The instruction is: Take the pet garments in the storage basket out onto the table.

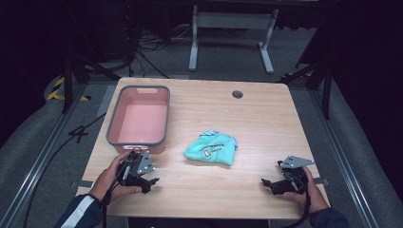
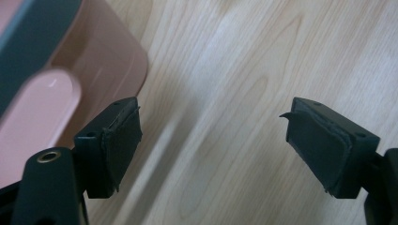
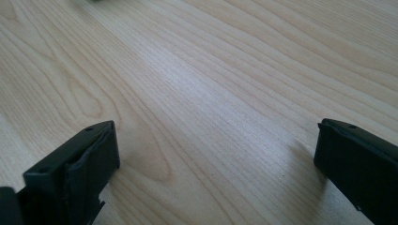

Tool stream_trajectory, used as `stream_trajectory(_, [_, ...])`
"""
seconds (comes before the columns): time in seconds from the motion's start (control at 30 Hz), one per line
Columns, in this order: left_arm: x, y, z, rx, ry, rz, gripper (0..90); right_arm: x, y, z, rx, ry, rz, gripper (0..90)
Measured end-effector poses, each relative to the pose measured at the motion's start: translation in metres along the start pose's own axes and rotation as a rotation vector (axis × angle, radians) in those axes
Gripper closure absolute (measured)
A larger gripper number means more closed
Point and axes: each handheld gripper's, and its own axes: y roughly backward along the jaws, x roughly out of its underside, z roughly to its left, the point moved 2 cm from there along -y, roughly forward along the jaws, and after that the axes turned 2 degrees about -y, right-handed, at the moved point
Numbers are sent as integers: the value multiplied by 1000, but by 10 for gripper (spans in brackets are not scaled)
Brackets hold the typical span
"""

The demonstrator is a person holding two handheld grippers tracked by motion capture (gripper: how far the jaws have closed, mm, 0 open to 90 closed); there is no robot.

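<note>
we hold the left gripper (image 1: 151, 181) at the near left of the table (image 1: 266, 118), jaws spread wide on nothing, the pink bin (image 1: 139, 118) just beyond it. the right gripper (image 1: 267, 183) rests near right, jaws spread and empty too. the folded teal cloth (image 1: 212, 148) lies ahead and between them, long axis across the table, about equally near to both.

The setting is a laboratory or recording studio bay. A light wood-grain table (image 1: 266, 123) stands on grey carpet, enclosed by black curtains. Metal floor rails (image 1: 35, 166) run along both sides. Loose cables (image 1: 147, 45) lie behind the table near a white equipment stand (image 1: 233, 33). Yellow-black hazard tape (image 1: 57, 88) marks the floor.
</note>
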Motion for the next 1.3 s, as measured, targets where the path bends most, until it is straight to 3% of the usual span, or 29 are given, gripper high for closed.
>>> stream_trajectory(0.2, [17,-1,-1,-3,25,1,185,0,0,0,0,0,0,6])
stream_trajectory(0.33, [33,-3,1,14,67,-2,177,0,0,0,0,0,0,6])
stream_trajectory(0.37, [42,-3,2,23,109,-31,164,0,0,0,0,0,0,6])
stream_trajectory(0.5, [56,0,7,48,155,-75,163,0,0,0,0,0,0,6])
stream_trajectory(0.63, [82,0,13,95,301,-167,150,0,0,0,0,0,0,6])
stream_trajectory(0.67, [85,0,13,93,305,-187,147,0,0,0,0,0,0,6])
stream_trajectory(1.3, [88,1,13,69,334,-177,121,1,1,0,1,-5,0,6])
